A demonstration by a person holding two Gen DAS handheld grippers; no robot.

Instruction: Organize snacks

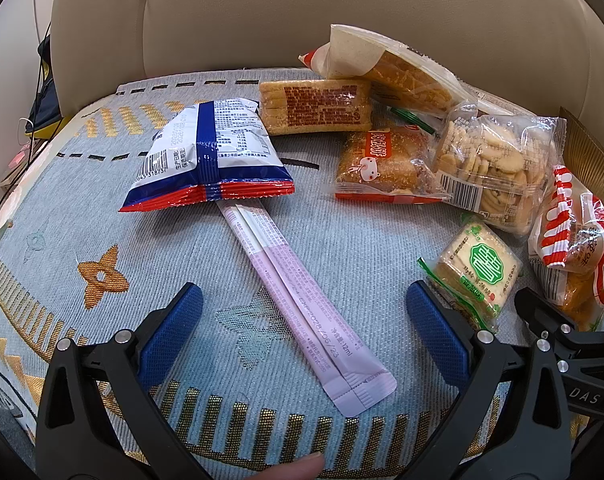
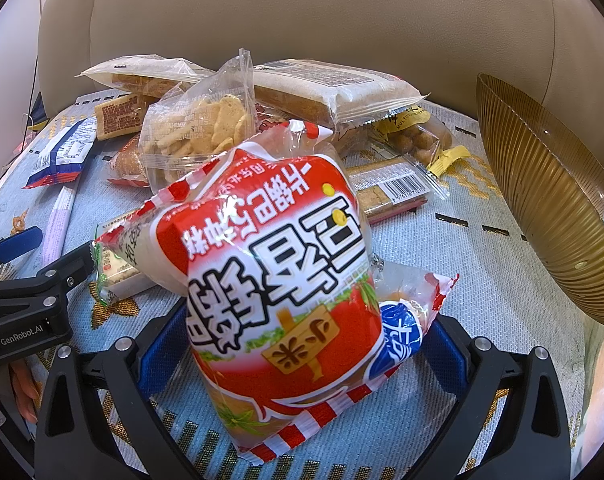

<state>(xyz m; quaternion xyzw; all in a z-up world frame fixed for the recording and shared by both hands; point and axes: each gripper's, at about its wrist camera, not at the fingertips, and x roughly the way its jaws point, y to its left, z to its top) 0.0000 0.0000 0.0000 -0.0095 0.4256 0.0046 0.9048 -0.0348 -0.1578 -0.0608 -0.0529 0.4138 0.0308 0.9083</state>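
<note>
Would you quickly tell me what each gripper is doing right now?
Left gripper: open, holding nothing, above the purple stick sachet.
Right gripper: around the red snack bag; grip cannot be told.

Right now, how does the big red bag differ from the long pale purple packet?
The red bag is puffy and wide; the purple packet is flat, long and thin. The red bag sits between the fingers of the right gripper; the purple packet lies loose on the cloth, with the open left gripper above it. The red bag has bold white lettering; the purple packet only small print. Both are sealed.
</note>
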